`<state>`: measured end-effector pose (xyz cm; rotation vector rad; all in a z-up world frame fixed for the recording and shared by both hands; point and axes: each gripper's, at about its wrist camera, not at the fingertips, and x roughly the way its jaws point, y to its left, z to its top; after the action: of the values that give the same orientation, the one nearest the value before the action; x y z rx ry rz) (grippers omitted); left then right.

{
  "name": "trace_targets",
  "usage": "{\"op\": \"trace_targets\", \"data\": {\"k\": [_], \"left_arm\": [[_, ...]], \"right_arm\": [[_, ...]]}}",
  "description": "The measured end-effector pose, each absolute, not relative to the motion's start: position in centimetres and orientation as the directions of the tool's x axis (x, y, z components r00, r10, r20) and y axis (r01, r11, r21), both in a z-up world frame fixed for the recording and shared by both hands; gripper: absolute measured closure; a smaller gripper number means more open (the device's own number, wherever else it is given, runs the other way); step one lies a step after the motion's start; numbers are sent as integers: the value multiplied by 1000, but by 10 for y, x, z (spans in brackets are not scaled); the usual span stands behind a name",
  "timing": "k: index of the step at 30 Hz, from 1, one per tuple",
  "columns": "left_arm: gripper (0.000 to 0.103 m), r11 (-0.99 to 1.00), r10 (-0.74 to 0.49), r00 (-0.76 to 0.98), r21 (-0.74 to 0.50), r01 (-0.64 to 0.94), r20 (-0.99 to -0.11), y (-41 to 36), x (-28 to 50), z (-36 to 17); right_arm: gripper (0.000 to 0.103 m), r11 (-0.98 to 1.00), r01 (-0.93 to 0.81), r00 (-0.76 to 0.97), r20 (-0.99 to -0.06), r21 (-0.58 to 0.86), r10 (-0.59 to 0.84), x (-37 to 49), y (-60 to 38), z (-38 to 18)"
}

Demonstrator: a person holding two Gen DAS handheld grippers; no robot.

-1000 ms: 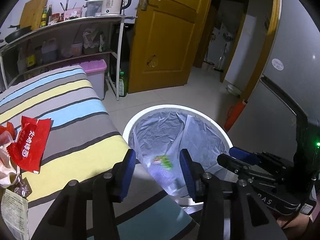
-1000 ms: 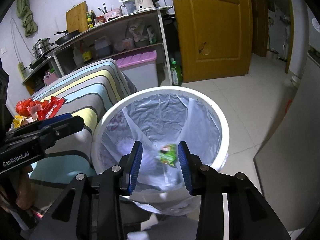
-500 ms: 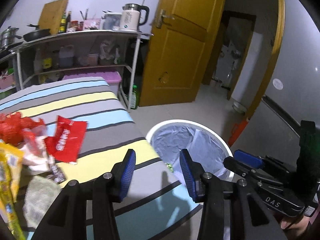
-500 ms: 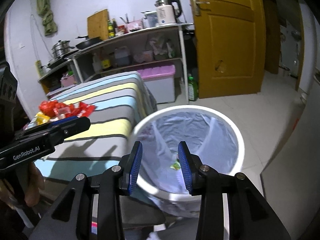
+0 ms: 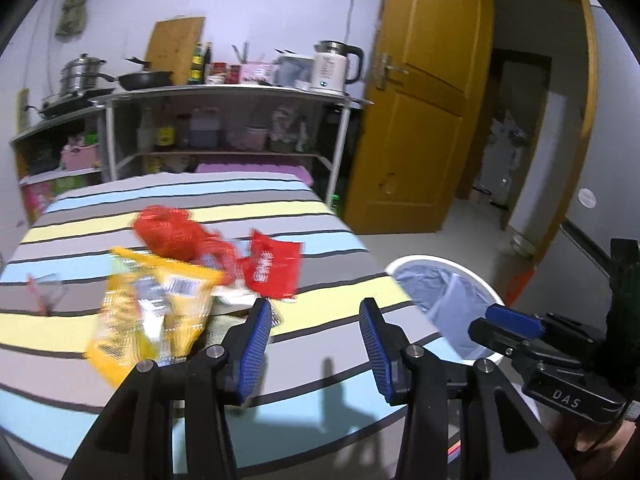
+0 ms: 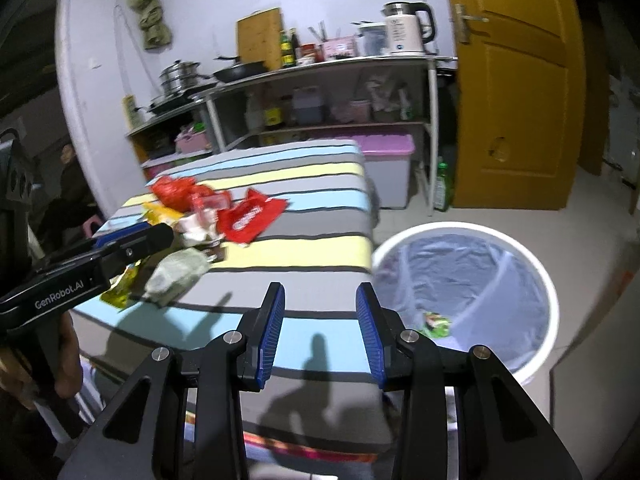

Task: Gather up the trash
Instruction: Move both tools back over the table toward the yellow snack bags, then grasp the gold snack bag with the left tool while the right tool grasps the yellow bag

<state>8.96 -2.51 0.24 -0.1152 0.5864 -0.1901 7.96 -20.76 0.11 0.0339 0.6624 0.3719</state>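
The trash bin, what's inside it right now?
The bin holds a plastic liner and one small green wrapper near the bottom. The right gripper hides its nearest part.

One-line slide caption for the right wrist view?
Open right claw above striped table, wrappers left, lined bin right.

Striped cloth (image 5: 328, 240) looked matt, red wrapper (image 5: 274, 266) glossy, bin liner (image 6: 464, 264) thin shiny plastic, door (image 6: 516, 92) smooth wood, kettle (image 6: 404, 28) gleaming metal and plastic.
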Motion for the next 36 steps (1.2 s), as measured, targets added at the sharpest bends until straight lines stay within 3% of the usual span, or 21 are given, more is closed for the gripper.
{"op": "trace_targets", "data": {"k": [11,14,31,34,36], "left_arm": [[58,994,-73,842,-112,15,-535,30,66,-2],[52,993,-52,837,-115,-14,-545,44,63,-9],[49,989,-100,783,-146,13,-614,51,87,-39],[56,987,-107,777,-158,11,-621,53,88,-42],[72,987,-105,773,-157,7,-626,55,90,-44]], "right_arm": [[65,883,-449,664,-612,133,430,74,-156,0],[65,871,-477,650,-619,120,441,75,-142,-2],[65,857,-504,617,-648,111,447,93,-114,-10],[65,855,-506,613,-650,113,449,96,-109,-11],[65,853,-510,610,-652,114,451,98,-107,-11]]}}
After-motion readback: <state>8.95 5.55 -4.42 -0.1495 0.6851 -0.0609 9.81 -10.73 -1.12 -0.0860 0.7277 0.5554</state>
